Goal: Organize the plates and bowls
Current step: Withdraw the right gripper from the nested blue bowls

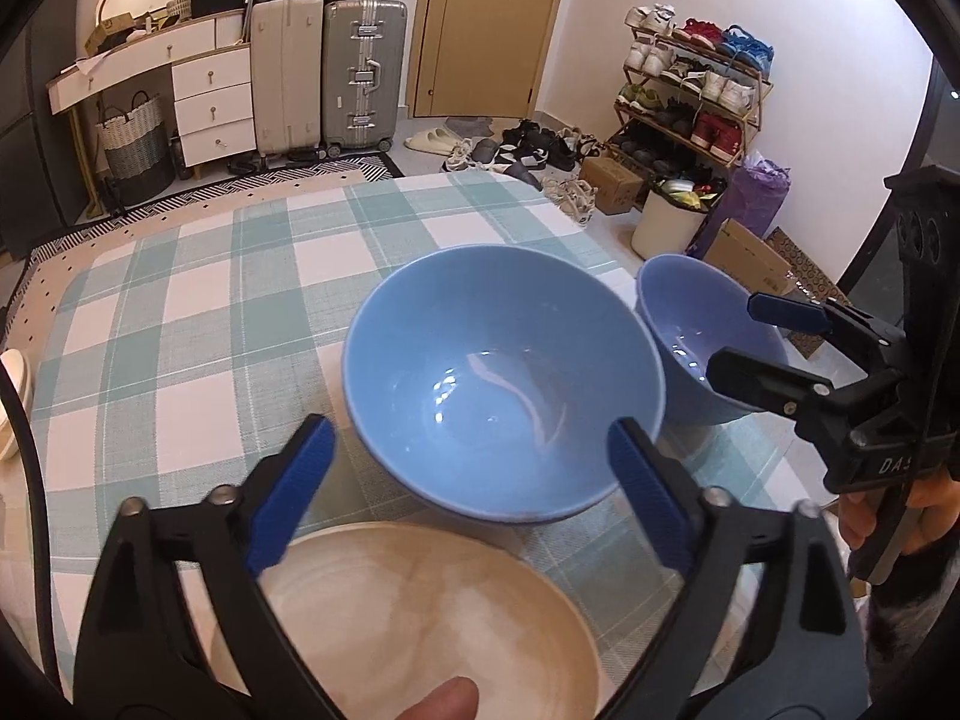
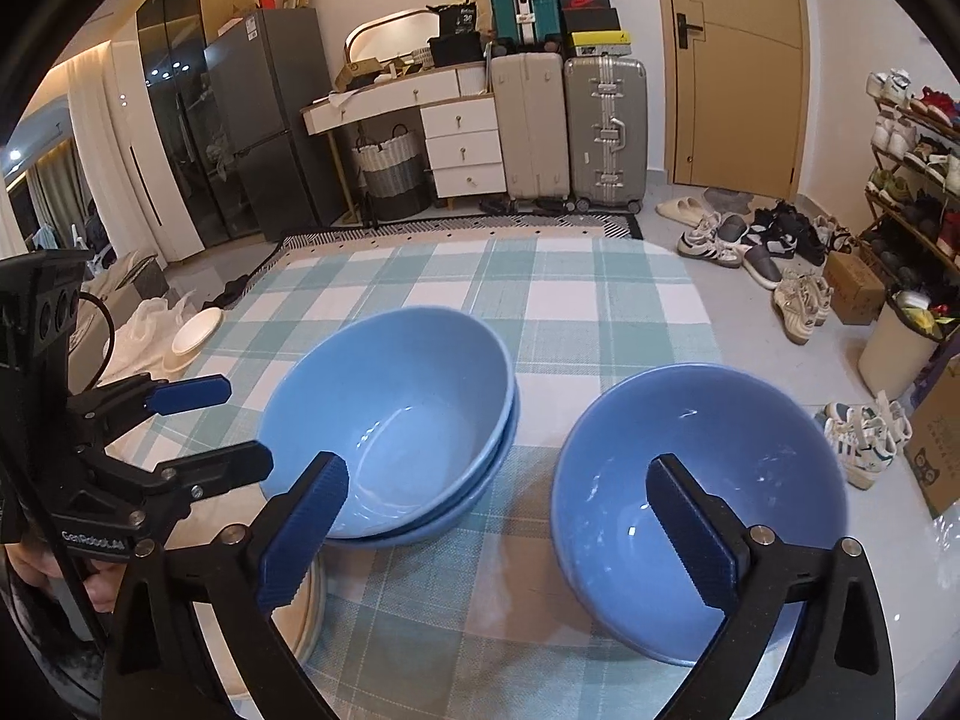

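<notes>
Two light-blue bowls sit nested as one stack (image 1: 498, 372) (image 2: 390, 420) on the checked tablecloth (image 1: 210, 300). To their right a single blue bowl (image 1: 690, 324) (image 2: 702, 480) stands apart. A beige plate (image 1: 420, 612) (image 2: 300, 618) lies nearest me, under the left gripper. My left gripper (image 1: 474, 492) (image 2: 243, 426) is open just short of the stack, its pads clear of the rim. My right gripper (image 2: 498, 531) (image 1: 735, 336) is open too. Its right finger (image 2: 690, 534) hangs over the single bowl's near side and its left finger is close to the stack. Neither gripper holds anything.
White plates (image 2: 195, 330) (image 1: 12, 402) rest at the table's left edge. Beyond the right edge are a white bin (image 2: 894, 348), boxes, loose shoes and a shoe rack (image 1: 690, 90). Suitcases (image 1: 360, 72) and a dresser stand past the far edge.
</notes>
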The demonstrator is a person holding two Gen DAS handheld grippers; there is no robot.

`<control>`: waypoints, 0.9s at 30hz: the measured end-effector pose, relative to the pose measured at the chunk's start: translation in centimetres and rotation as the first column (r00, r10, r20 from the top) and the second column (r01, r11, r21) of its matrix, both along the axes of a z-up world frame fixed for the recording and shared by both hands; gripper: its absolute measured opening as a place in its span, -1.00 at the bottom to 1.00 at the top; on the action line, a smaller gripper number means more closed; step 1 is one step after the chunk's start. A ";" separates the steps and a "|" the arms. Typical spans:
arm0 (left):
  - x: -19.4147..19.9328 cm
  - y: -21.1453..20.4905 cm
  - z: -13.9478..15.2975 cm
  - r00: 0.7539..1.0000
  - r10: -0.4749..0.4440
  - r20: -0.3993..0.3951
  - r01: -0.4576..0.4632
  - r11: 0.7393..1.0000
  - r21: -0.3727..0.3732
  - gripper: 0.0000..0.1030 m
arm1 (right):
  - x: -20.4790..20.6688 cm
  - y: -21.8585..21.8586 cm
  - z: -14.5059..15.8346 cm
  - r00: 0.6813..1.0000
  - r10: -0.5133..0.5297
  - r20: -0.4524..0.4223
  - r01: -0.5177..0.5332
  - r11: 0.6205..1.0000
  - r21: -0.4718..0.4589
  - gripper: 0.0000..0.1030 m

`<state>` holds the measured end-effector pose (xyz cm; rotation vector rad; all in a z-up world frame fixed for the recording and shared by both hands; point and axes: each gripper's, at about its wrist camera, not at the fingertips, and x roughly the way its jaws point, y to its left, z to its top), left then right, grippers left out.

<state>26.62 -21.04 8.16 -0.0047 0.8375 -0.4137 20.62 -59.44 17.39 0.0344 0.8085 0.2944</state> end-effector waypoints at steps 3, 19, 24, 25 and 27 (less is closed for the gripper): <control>-0.6 -0.7 0.6 1.000 -0.001 0.007 0.001 1.000 -0.020 0.96 | -0.9 -1.2 1.0 1.000 -0.017 0.021 0.017 1.000 0.006 0.99; -3.4 -7.3 2.6 0.998 -0.058 0.007 0.058 0.997 -0.040 0.96 | -4.8 -9.2 4.8 0.986 -0.153 0.064 0.151 0.988 0.031 0.99; -4.1 -10.2 2.8 0.995 -0.096 0.006 0.096 0.994 -0.048 0.96 | -5.9 -10.8 4.8 0.979 -0.190 0.068 0.188 0.982 0.036 0.99; -4.1 -10.8 2.7 0.995 -0.101 0.008 0.101 0.994 -0.041 0.96 | -6.1 -11.1 4.7 0.979 -0.196 0.064 0.194 0.980 0.038 0.99; -4.3 -11.7 2.6 0.994 -0.110 0.016 0.110 0.993 -0.034 0.95 | -6.3 -11.7 4.6 0.977 -0.206 0.062 0.204 0.978 0.041 0.99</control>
